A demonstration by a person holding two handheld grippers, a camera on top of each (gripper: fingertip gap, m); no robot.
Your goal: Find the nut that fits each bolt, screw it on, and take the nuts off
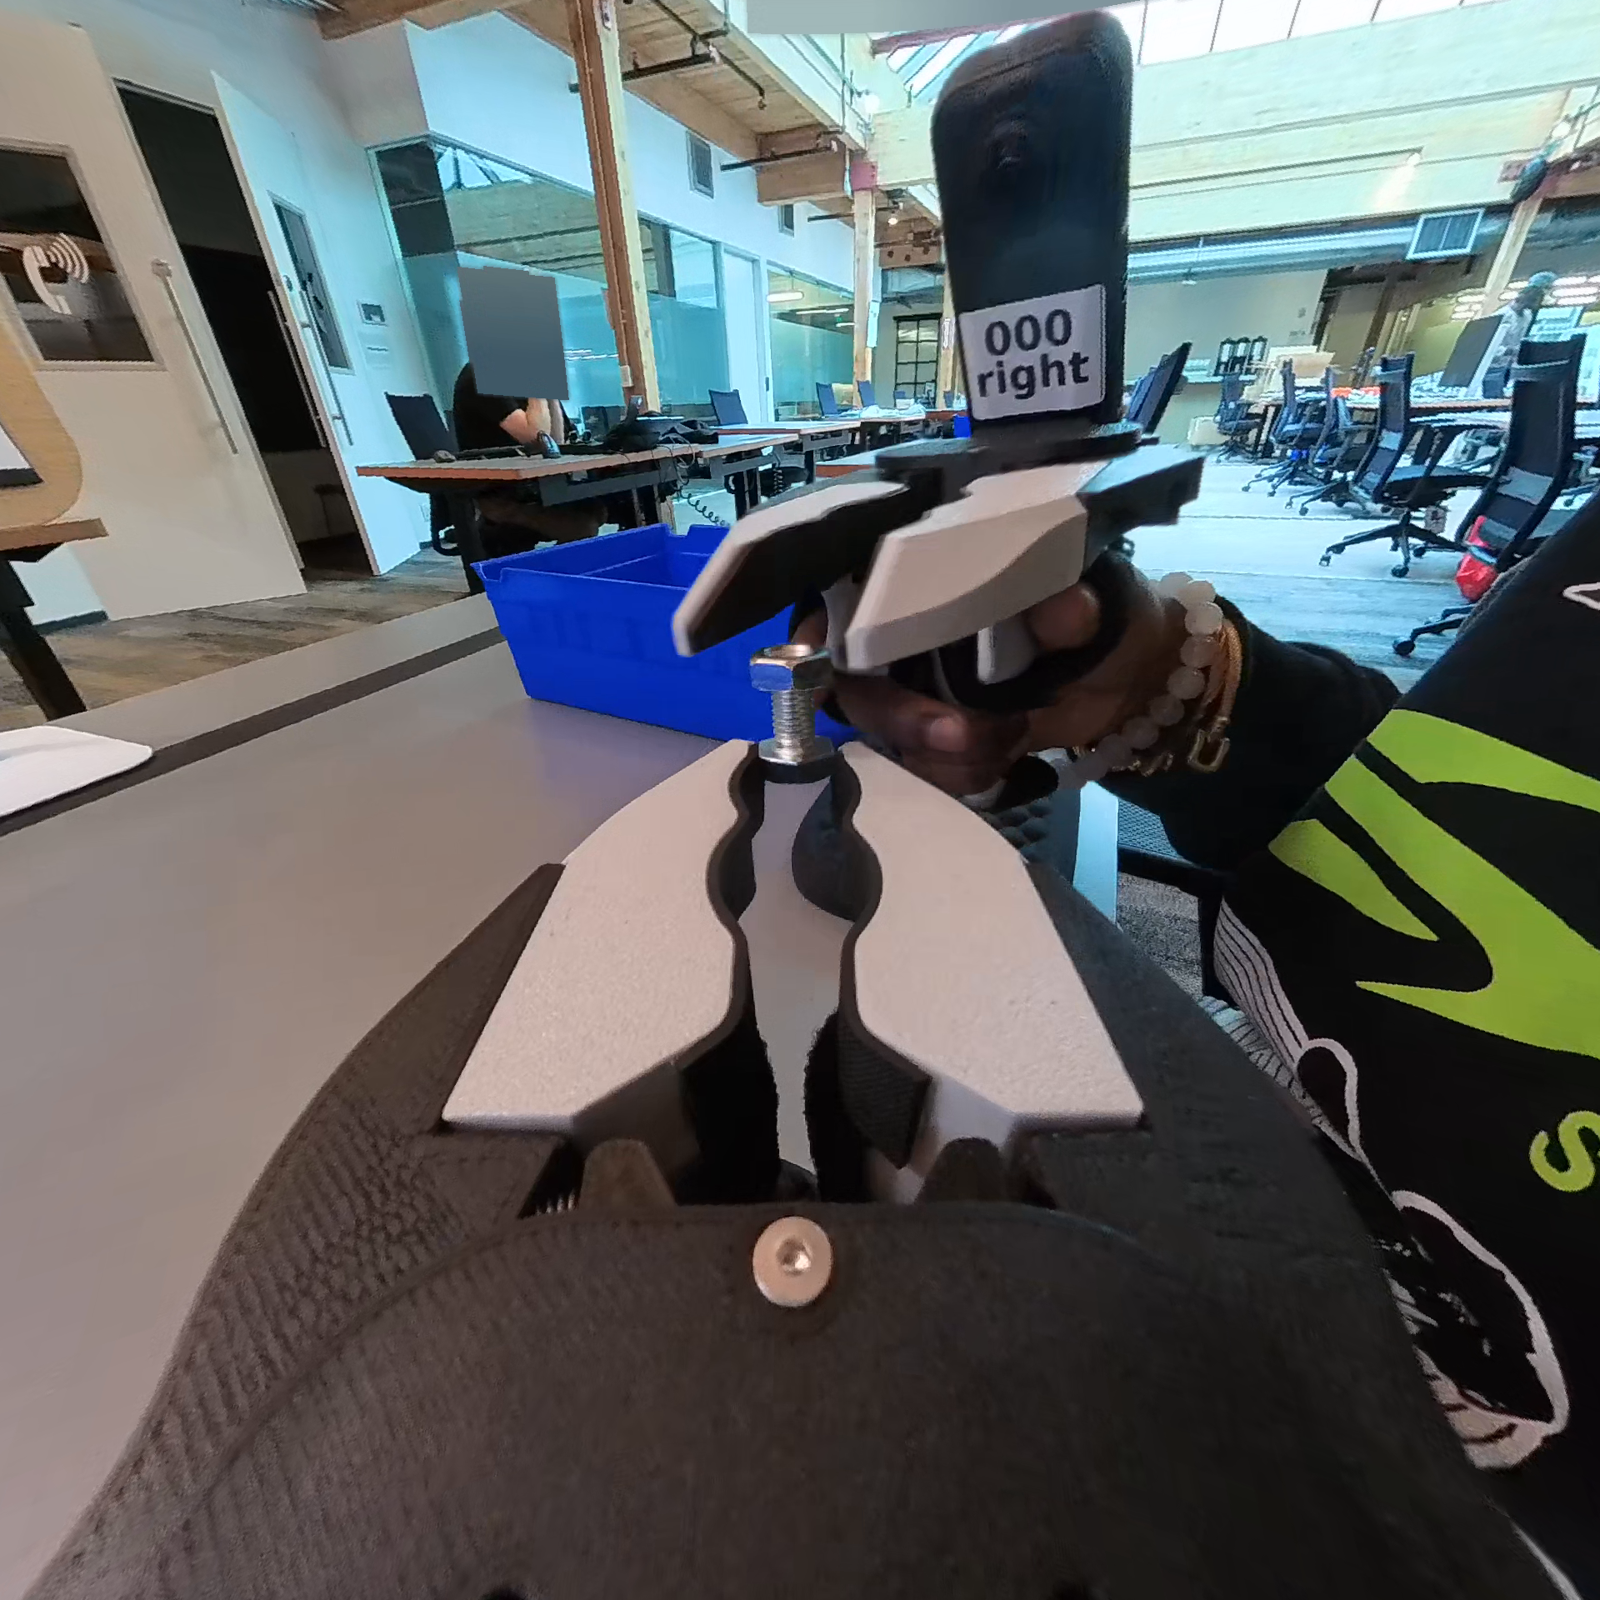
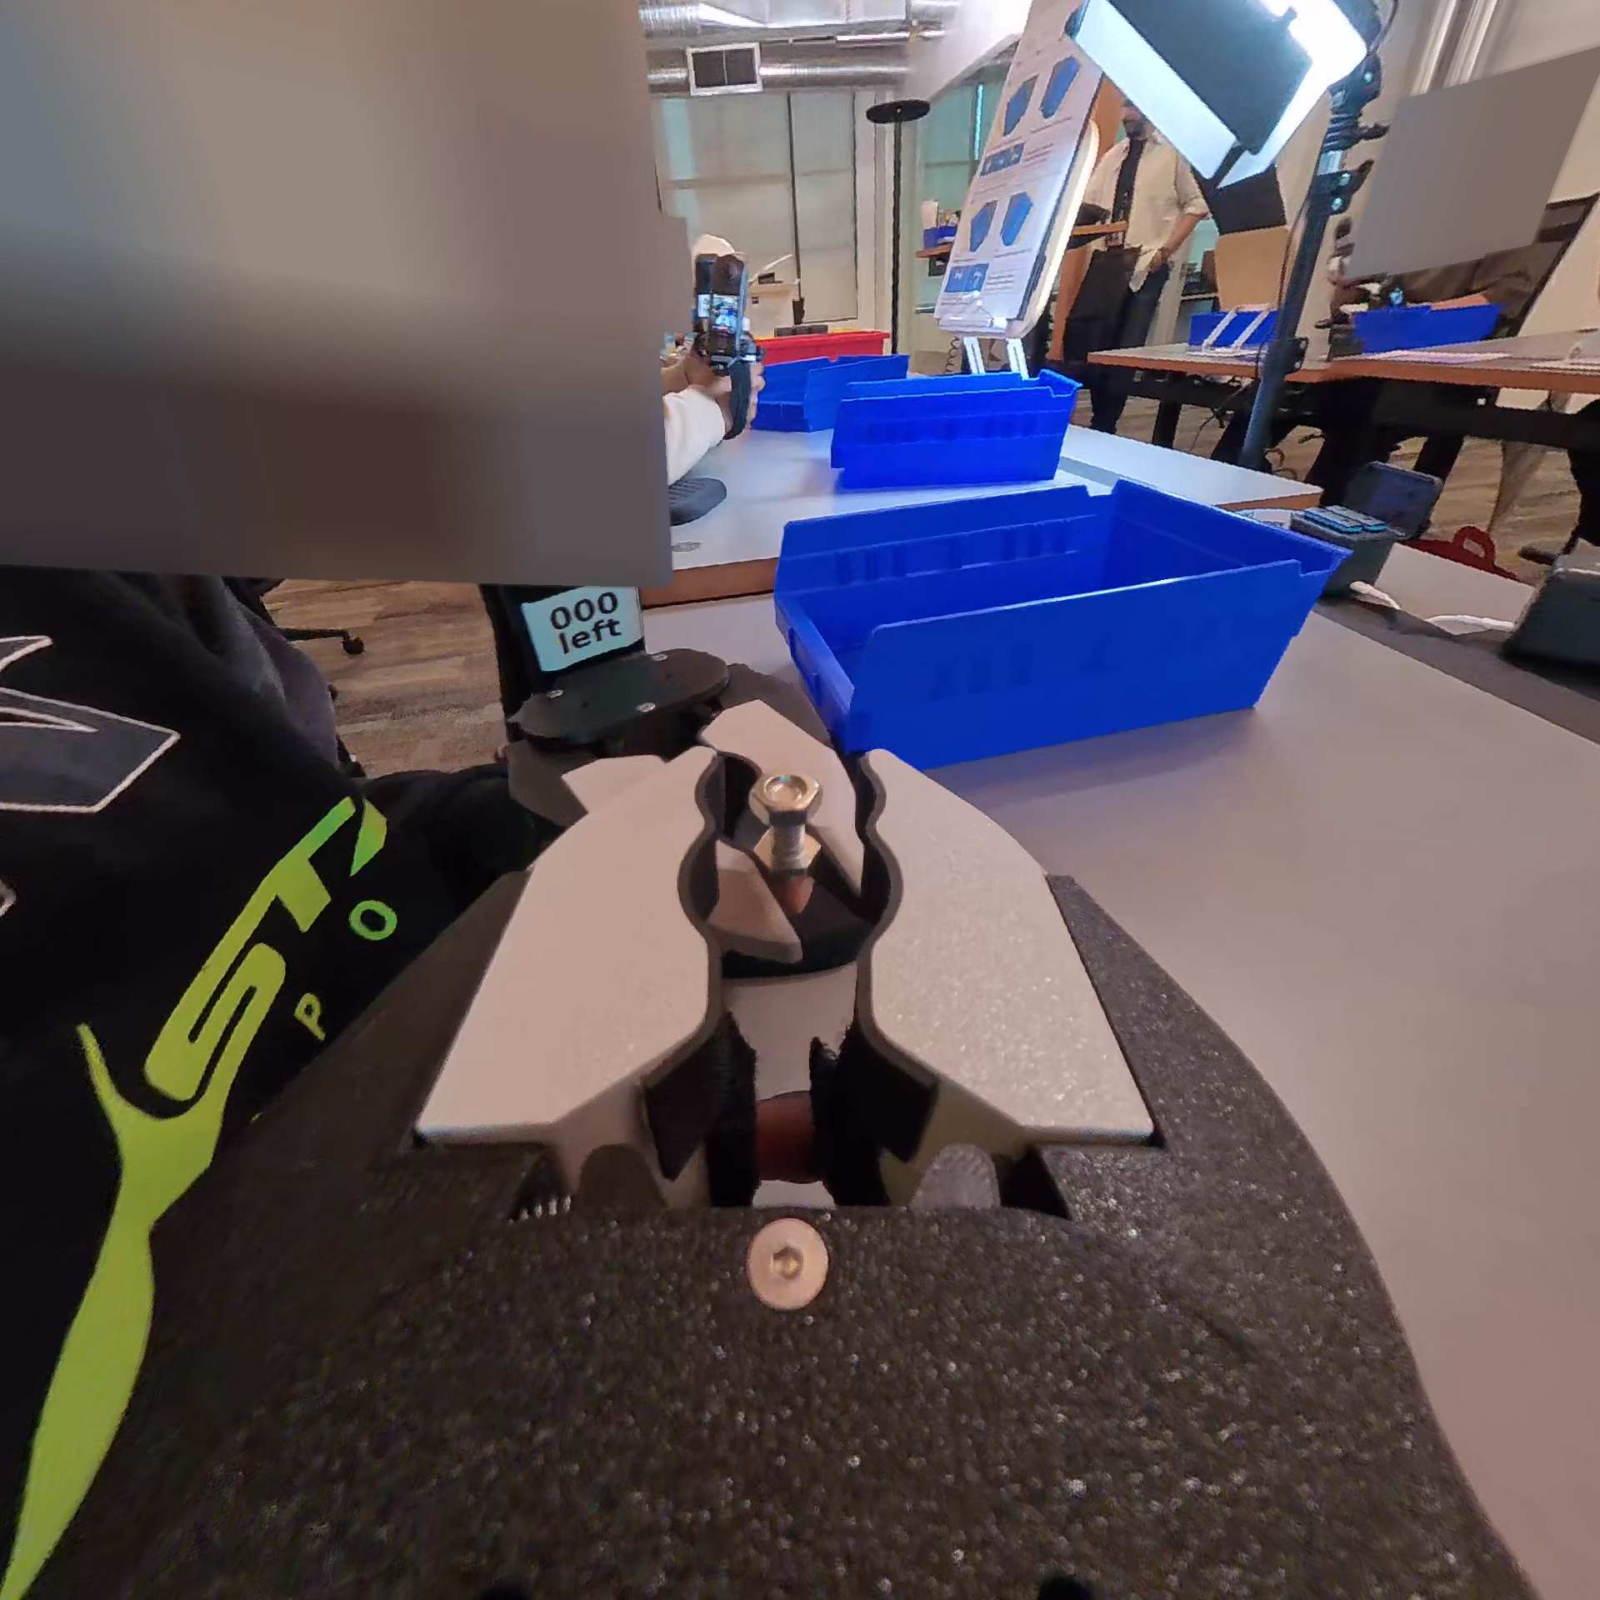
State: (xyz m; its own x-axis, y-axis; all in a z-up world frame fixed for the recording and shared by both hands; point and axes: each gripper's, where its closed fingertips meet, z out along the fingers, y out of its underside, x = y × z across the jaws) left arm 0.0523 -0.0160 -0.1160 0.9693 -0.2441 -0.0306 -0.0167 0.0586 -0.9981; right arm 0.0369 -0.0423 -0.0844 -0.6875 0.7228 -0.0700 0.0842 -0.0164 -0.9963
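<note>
Blue bin [image 1: 606,623] behind; left claw [image 1: 792,766] grips bolt [image 1: 790,710], right claw [image 1: 779,606] open above.

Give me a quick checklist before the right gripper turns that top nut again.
1. Left gripper clamped on the lower hex piece of the bolt: ok.
2. Bolt upright: ok.
3. Top nut on the thread: ok.
4. Right gripper closed on the top nut: not ok; fingers are apart, above it.
5. Right gripper centred over the nut: cannot tell.
6. Blue bin clear of both grippers: ok.
</note>
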